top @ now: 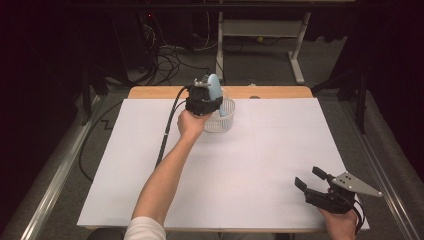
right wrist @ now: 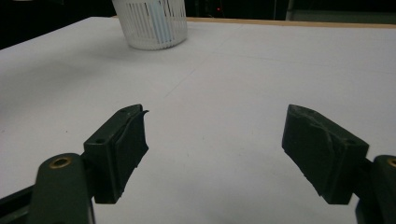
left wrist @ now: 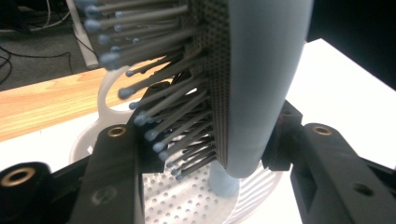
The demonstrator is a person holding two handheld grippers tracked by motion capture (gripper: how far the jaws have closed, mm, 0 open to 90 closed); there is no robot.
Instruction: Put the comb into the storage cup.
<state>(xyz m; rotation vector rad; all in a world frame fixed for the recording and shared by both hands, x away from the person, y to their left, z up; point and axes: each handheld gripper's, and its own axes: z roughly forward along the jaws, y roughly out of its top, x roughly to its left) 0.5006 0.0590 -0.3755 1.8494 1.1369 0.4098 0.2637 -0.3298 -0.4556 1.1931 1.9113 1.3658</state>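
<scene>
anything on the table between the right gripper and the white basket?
Nothing: bare white table runs from the open right gripper to the white basket, as the right gripper view shows. The high view agrees.

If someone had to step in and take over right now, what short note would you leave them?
Left gripper: shut on the head of a pale blue hairbrush, one jaw against the bristles, the other against the smooth back. It holds the brush upright with the handle end down inside the white basket at the far side of the table.
Right gripper: open, holding nothing, low over the near right part of the table.
Done: brush brought into the basket.
Left: probably let go of the brush and draw the left gripper away.
</scene>
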